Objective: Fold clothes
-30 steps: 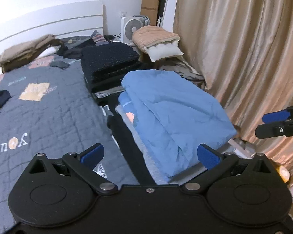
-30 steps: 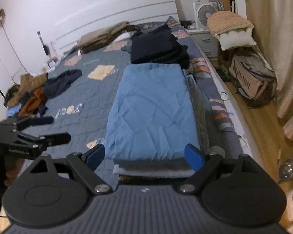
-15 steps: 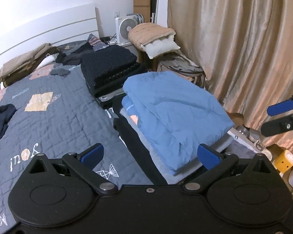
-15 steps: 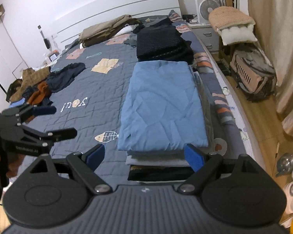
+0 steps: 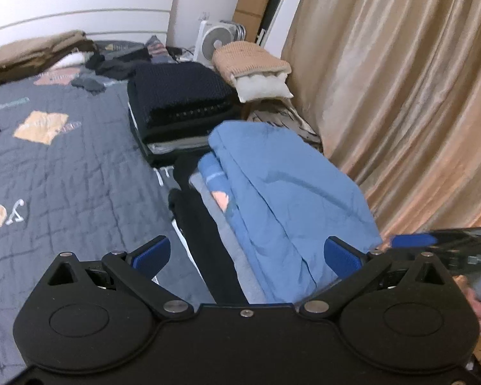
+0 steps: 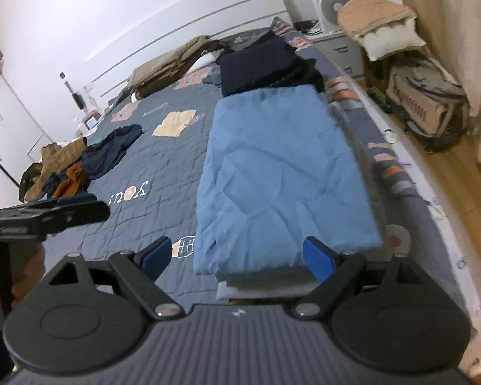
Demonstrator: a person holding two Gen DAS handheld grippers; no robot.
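Note:
A folded blue garment (image 6: 282, 173) lies on top of a stack of folded grey and black clothes at the bed's right edge; it also shows in the left wrist view (image 5: 291, 199). A second stack of dark folded clothes (image 6: 266, 64) sits behind it, also in the left wrist view (image 5: 179, 96). My left gripper (image 5: 247, 253) is open and empty, near the stack's near end. My right gripper (image 6: 237, 253) is open and empty, just in front of the blue garment. Each gripper shows at the edge of the other's view.
Unfolded clothes (image 6: 80, 163) lie heaped at the bed's far left. A brown folded pile (image 6: 173, 64) lies by the headboard. A fan (image 6: 330, 0), a cushion pile (image 6: 381, 25) and a pet carrier (image 6: 426, 102) stand right of the bed, by the curtain (image 5: 400, 96).
Both grippers have shifted view: the left has swung closer to the blue stack, and the right gripper has come nearer to the left one. The clothes have not moved.

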